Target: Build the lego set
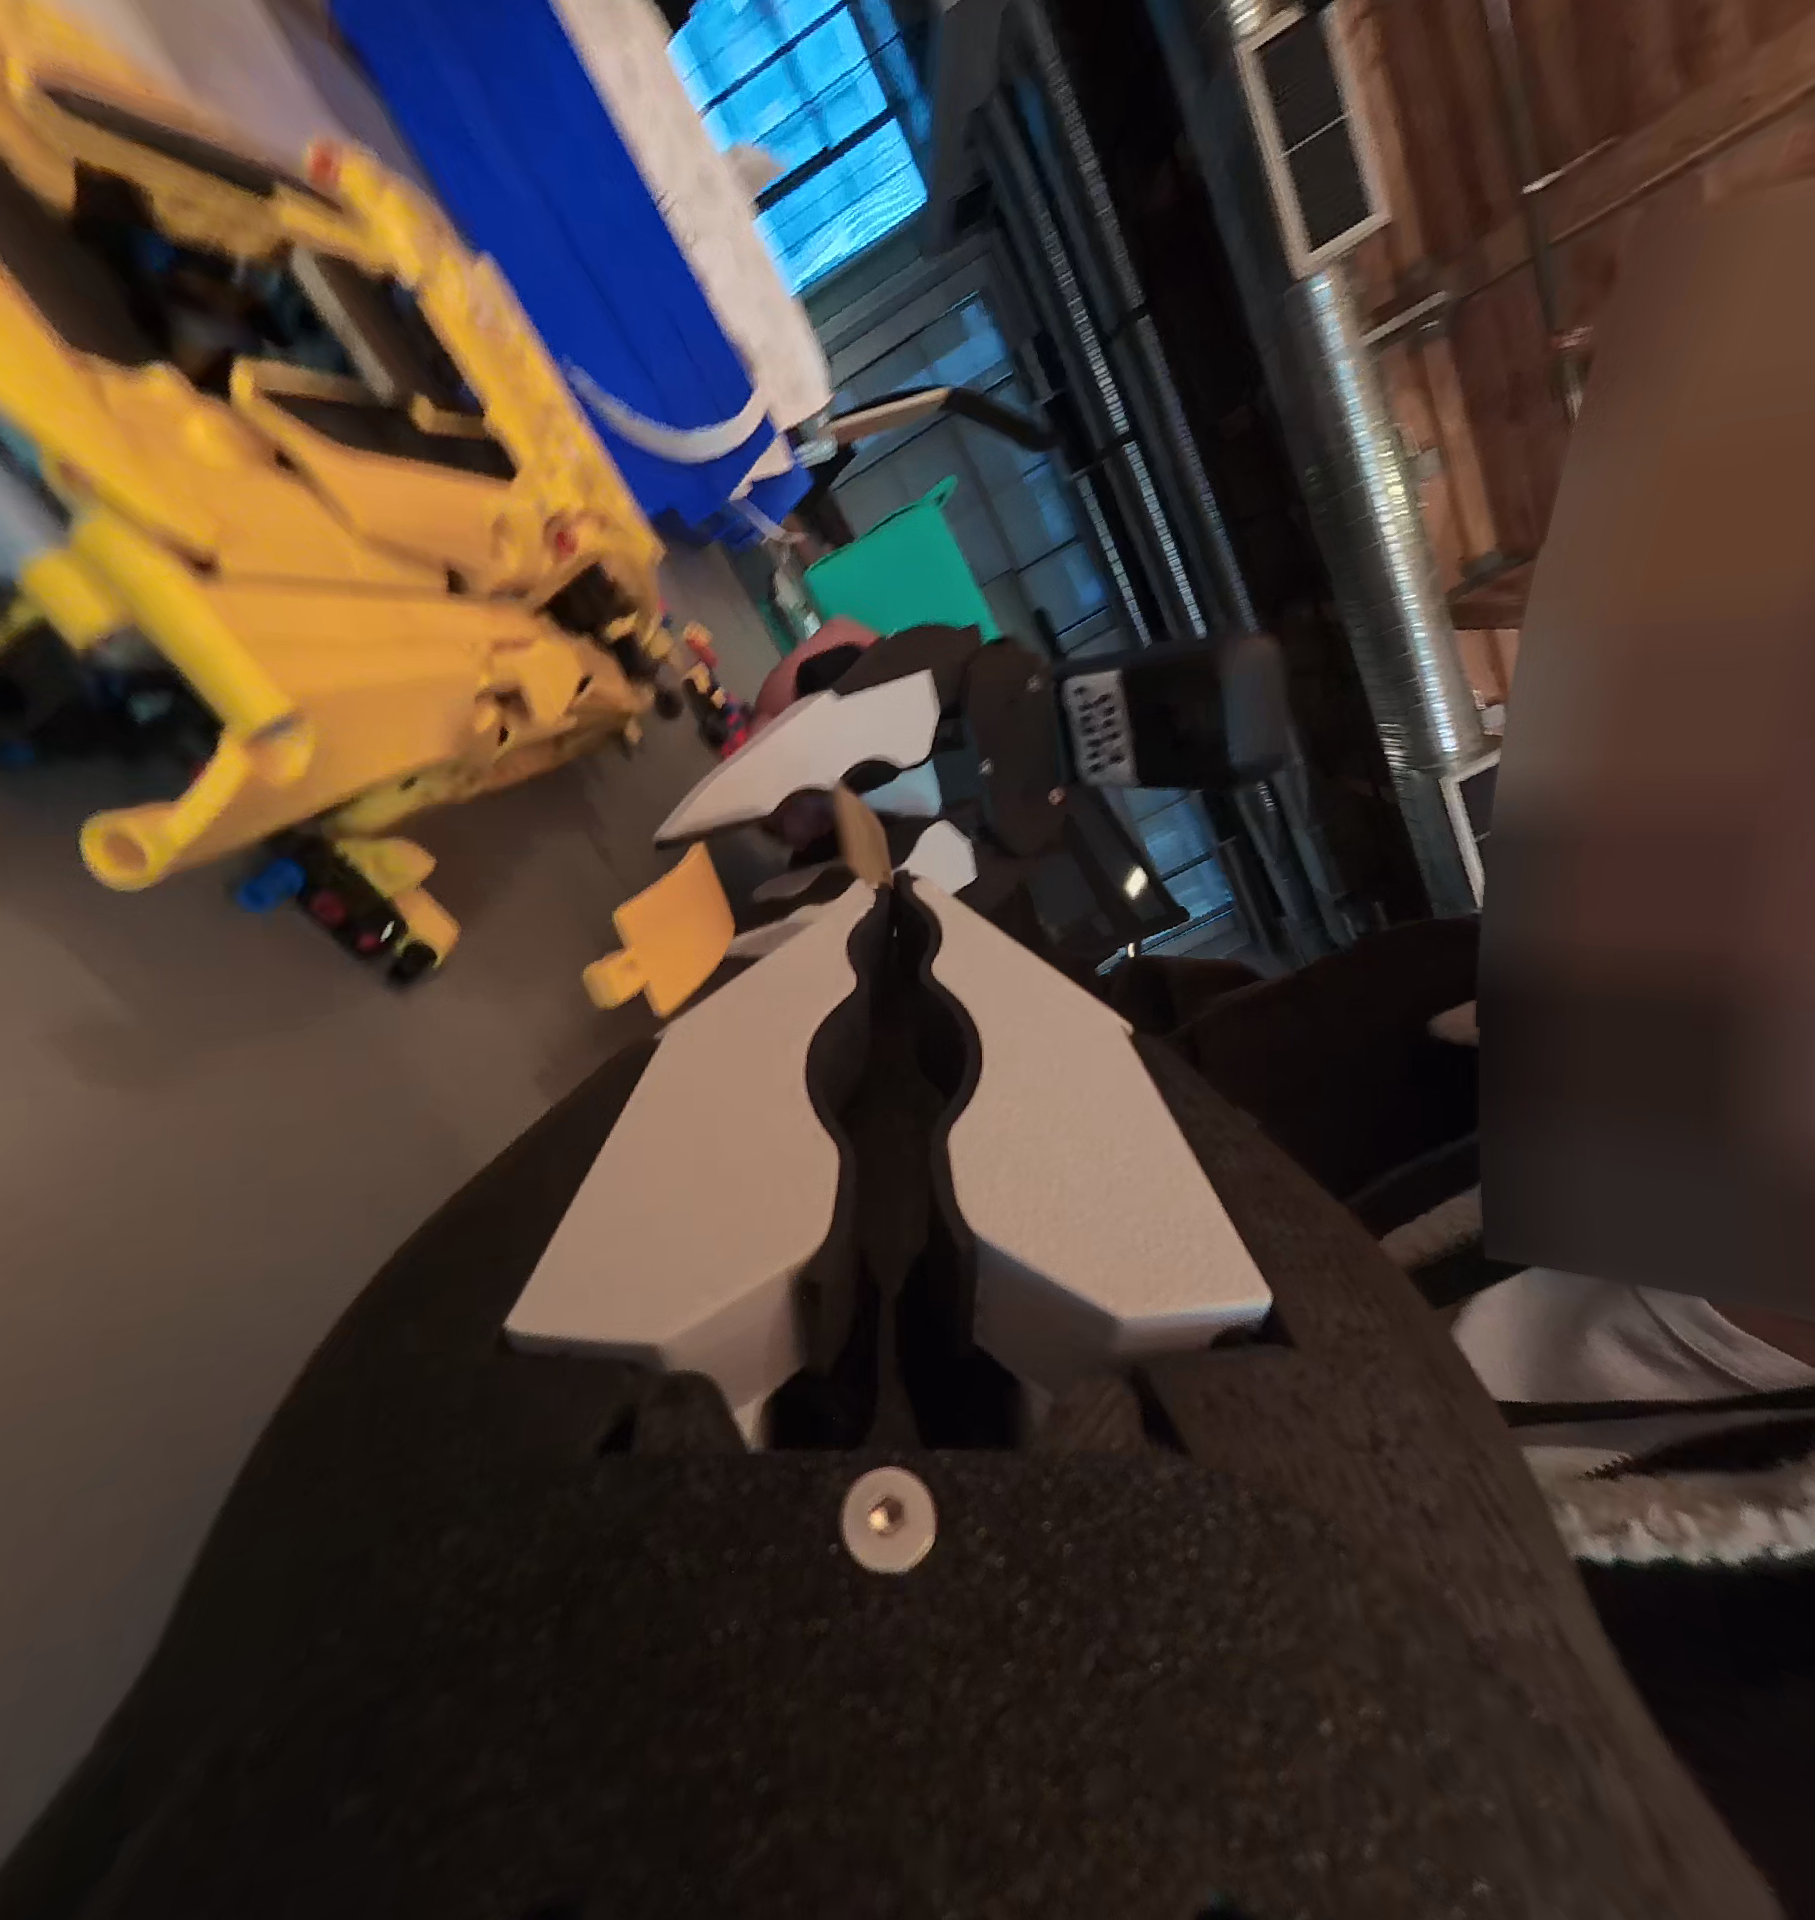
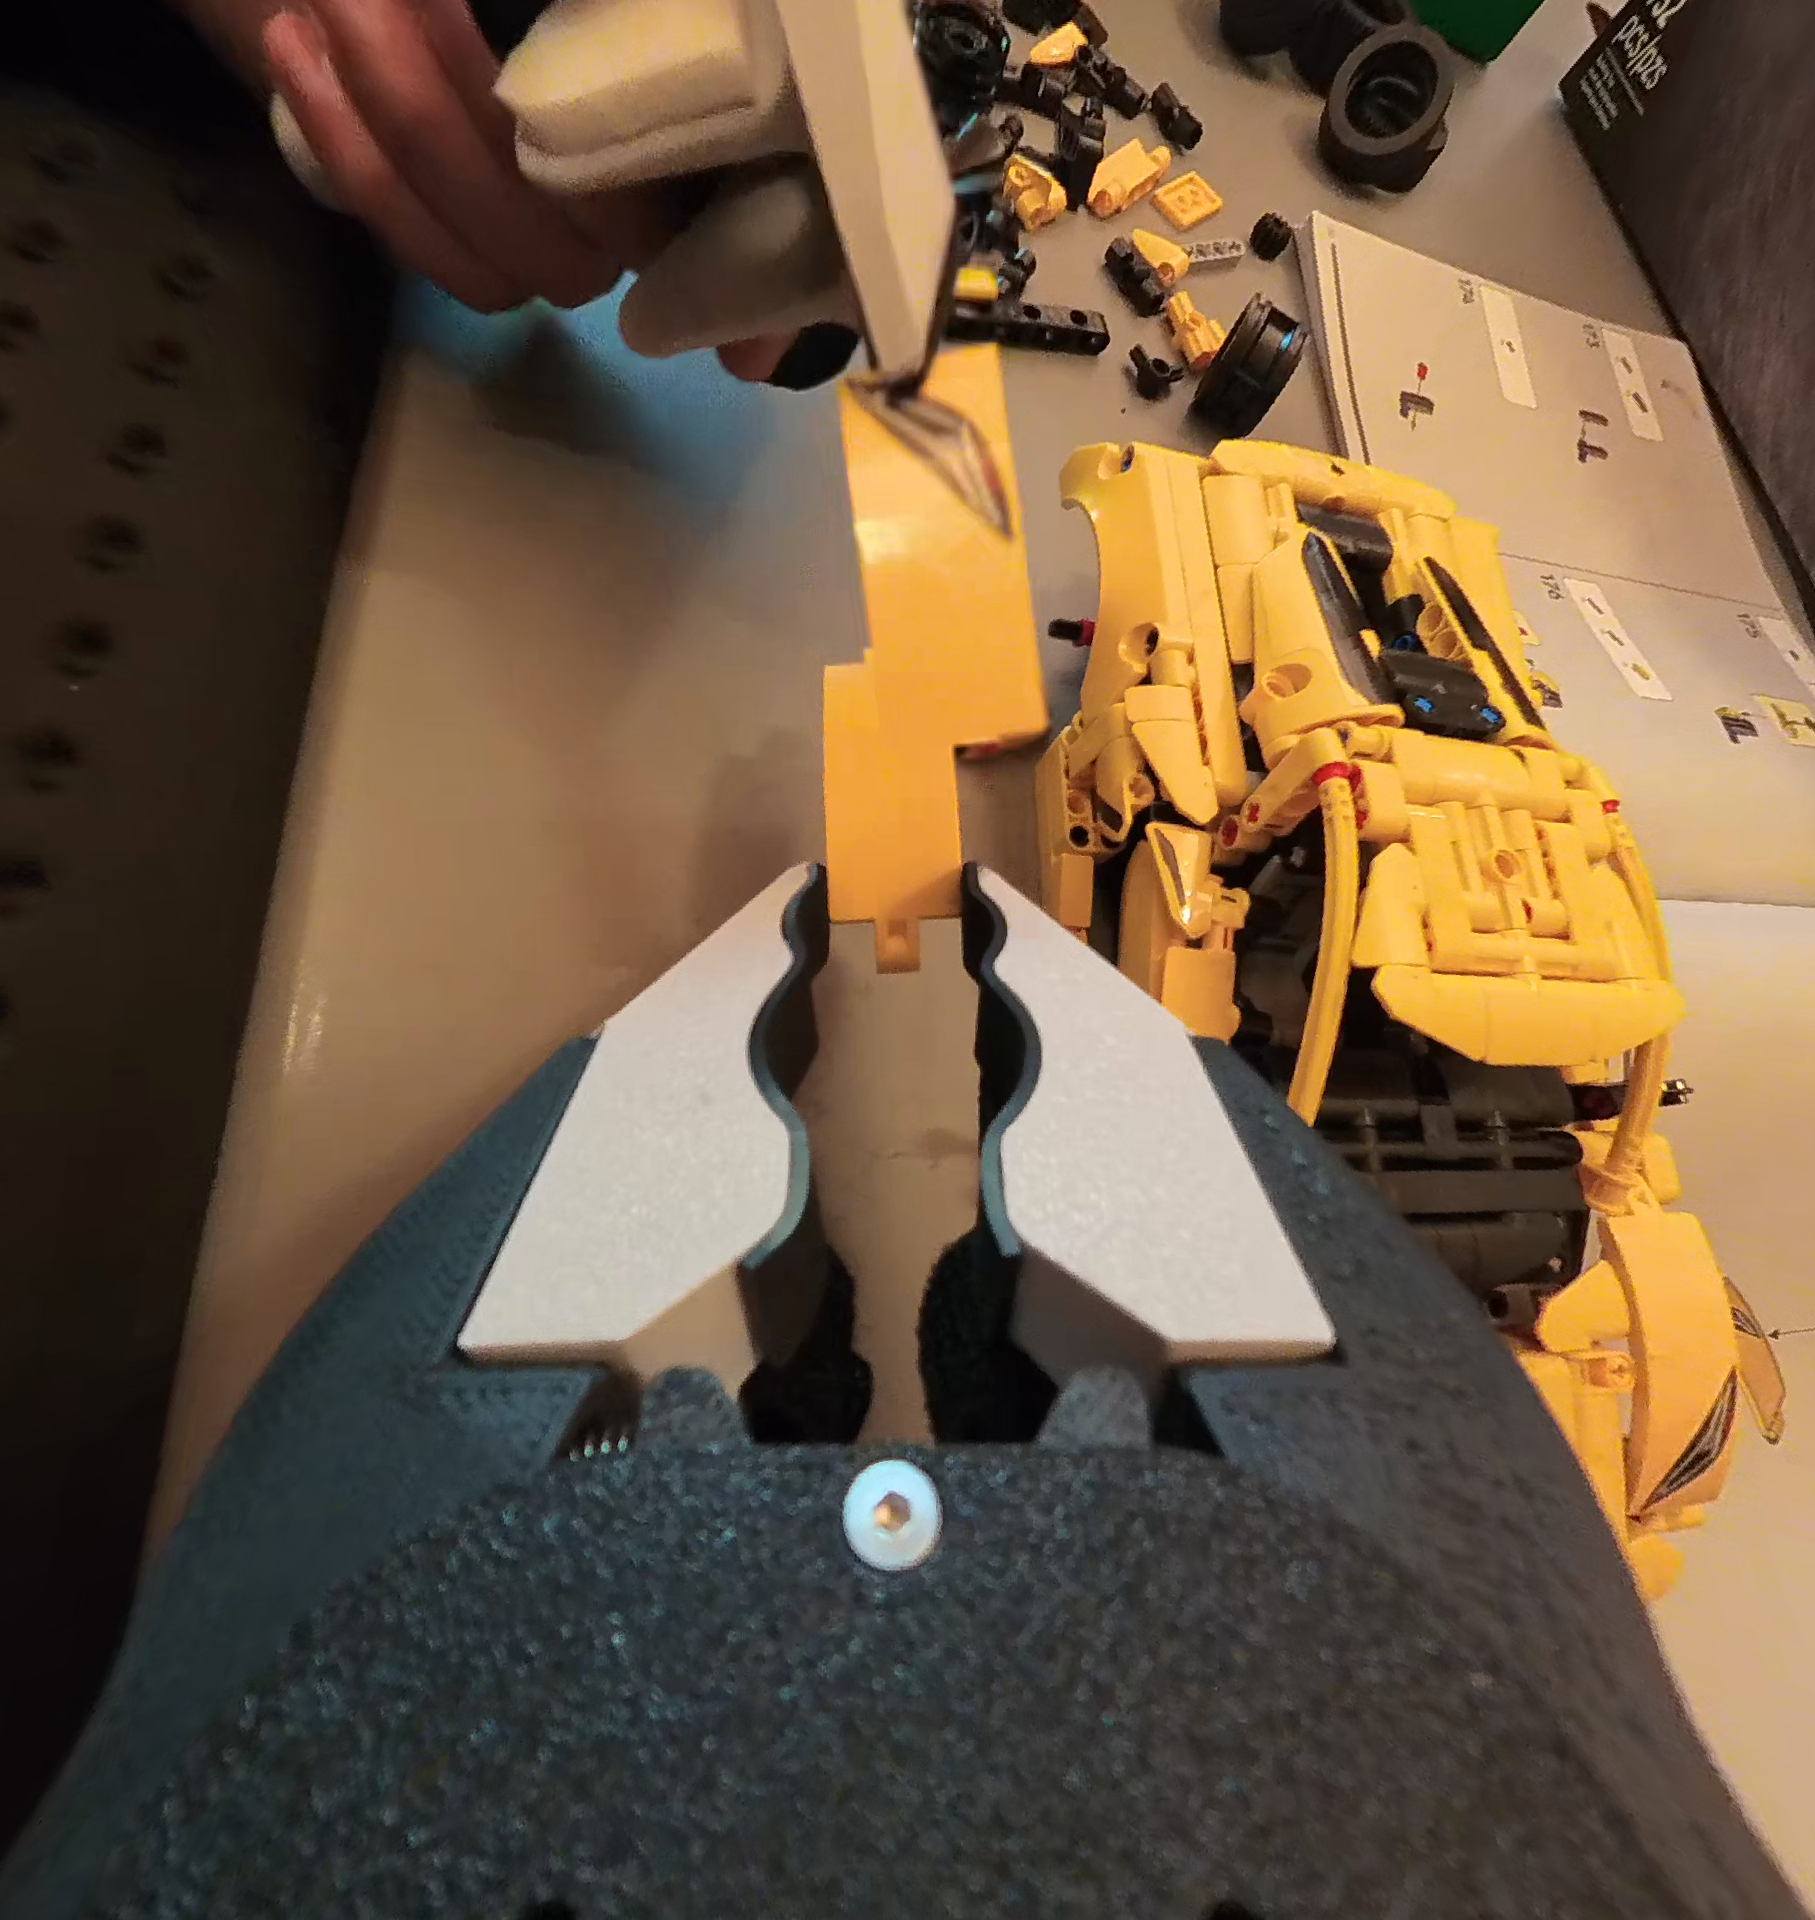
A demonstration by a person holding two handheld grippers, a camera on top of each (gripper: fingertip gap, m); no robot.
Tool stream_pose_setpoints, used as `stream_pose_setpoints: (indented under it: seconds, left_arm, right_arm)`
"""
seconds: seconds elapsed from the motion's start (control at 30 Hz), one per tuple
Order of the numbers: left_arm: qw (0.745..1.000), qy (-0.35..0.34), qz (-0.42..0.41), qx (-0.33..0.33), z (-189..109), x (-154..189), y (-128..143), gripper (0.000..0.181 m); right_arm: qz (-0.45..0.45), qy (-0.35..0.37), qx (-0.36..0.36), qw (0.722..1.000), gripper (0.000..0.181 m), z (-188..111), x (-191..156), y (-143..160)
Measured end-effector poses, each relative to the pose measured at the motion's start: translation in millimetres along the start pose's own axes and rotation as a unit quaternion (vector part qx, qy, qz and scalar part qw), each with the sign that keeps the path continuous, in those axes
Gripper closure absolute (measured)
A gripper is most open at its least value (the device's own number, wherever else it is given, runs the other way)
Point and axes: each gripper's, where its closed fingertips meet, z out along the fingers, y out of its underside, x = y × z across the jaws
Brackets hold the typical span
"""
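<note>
My right gripper (image 2: 892,883) is shut on the narrow near end of a long yellow panel (image 2: 934,623) and holds it over the table beside the yellow car model (image 2: 1402,831). My left gripper (image 1: 895,883) is shut, with a thin tan sticker (image 1: 861,842) pinched at its tips. In the right wrist view the left gripper (image 2: 898,374) comes down from above and touches the panel's far end, at the corner of a dark pointed sticker (image 2: 934,447). The panel (image 1: 669,930), the car (image 1: 311,499) and a right finger (image 1: 830,748) show blurred in the left wrist view.
Loose black and yellow pieces (image 2: 1090,187), tyres (image 2: 1386,104), an open instruction booklet (image 2: 1505,364) and a dark box (image 2: 1765,260) lie behind the car. A hand (image 2: 394,135) holds the left gripper. The table edge (image 2: 363,727) runs along the left. A blue bin (image 1: 591,260) stands farther off.
</note>
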Motion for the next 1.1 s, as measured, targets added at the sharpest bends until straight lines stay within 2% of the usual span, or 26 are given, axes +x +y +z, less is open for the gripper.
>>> stream_pose_setpoints:
  seconds: [0.4,0.73,1.1]
  left_arm:
    - [1.0,0.007,0.001,0.002,-0.6,1.2,-5.3,0.181]
    - [0.998,0.04,-0.029,0.045,-10.1,4.4,-28.8,0.181]
    - [1.0,0.013,-0.028,-0.002,1.6,-4.6,-7.8,0.181]
  right_arm:
    - [0.005,0.005,-0.005,1.0,0.157,-0.4,3.1,2.4]
    - [0.006,0.01,0.002,1.0,0.157,-2.5,6.1,1.0]
    - [0.004,0.01,0.001,1.0,0.157,-1.9,5.7,1.2]
